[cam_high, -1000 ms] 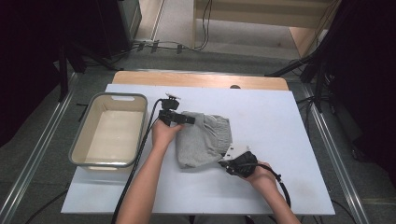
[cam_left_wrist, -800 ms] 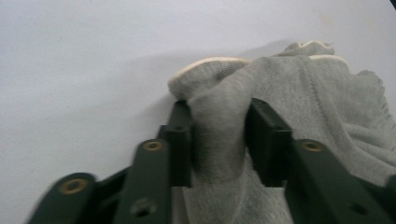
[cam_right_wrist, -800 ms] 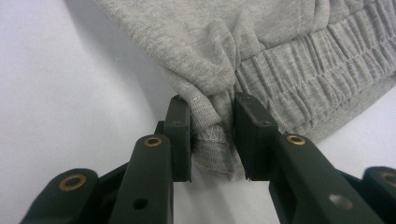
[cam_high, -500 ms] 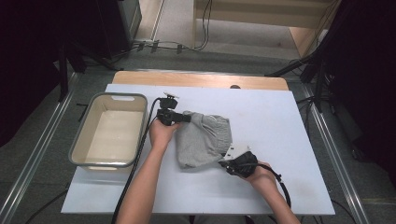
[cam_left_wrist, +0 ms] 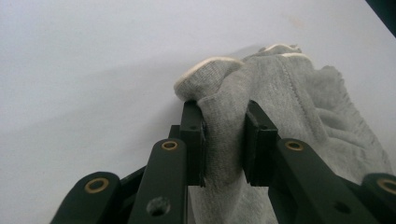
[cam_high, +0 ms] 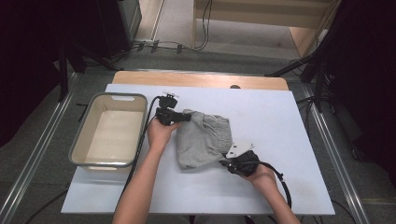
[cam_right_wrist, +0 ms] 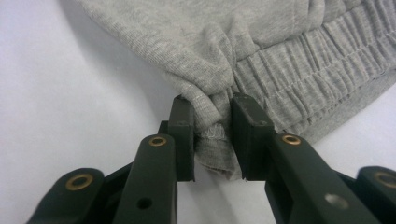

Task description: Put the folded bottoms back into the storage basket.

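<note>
Your left gripper [cam_left_wrist: 224, 140] has its jaws clamped on a bunched fold of the grey garment [cam_high: 203, 140], right below a white-edged hem; in the high view this gripper [cam_high: 180, 116] bites the garment's far left corner. Your right gripper [cam_right_wrist: 212, 140] has just been closing its jaws, and a gathered bit of fabric beside the ribbed waistband is pinched between them; from above it [cam_high: 229, 161] sits at the garment's near right edge. The garment lies crumpled in the middle of the table [cam_high: 289, 126]. The grey bin [cam_high: 84, 135] stands just left of your left hand [cam_high: 161, 133]. Bare table stretches to the right and toward the far edge.
</note>
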Tool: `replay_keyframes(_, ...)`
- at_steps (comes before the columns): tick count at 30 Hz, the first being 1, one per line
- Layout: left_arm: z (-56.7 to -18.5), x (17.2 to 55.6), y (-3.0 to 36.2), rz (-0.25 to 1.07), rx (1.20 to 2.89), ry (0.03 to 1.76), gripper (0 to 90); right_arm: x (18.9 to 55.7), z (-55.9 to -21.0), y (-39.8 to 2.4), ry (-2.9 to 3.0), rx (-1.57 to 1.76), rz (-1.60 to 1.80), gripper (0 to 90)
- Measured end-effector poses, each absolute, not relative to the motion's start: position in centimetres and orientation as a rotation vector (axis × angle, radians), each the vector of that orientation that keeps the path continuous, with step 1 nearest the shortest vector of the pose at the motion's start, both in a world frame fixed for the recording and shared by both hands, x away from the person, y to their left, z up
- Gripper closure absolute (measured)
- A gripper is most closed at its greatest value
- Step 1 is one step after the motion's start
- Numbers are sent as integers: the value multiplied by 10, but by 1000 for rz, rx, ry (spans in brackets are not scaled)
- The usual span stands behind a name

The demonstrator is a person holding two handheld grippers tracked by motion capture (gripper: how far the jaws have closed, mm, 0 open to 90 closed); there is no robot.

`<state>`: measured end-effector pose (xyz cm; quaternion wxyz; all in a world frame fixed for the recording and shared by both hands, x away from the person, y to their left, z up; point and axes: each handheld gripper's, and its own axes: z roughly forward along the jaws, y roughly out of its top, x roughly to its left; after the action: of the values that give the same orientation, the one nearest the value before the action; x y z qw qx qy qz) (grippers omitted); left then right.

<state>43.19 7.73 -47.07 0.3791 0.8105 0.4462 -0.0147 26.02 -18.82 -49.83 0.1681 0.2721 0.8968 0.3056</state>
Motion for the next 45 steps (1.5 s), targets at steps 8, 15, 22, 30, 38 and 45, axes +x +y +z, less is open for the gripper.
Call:
replay_keyframes(8, -463, 426, 78, -26, 2069, 1103, 735, 264, -498, -198, 2557, 846, 996, 722)
replay_keyframes(15, -456, 422, 78, -23, 2064, 1071, 734, 266, -498, -206, 2556, 902, 1103, 724)
replay_keyframes(22, -447, 416, 79, -19, 2057, 1038, 735, 267, -496, -210, 2554, 924, 1194, 724)
replay_keyframes(30, -439, 411, 81, -1, 2065, 1013, 738, 264, -492, -210, 2546, 925, 1257, 725)
replay_keyframes(38, -429, 405, 82, 10, 2055, 975, 739, 264, -488, -212, 2528, 925, 1352, 733)
replay_keyframes(45, -421, 401, 85, 17, 2044, 957, 739, 262, -484, -213, 2512, 922, 1419, 734)
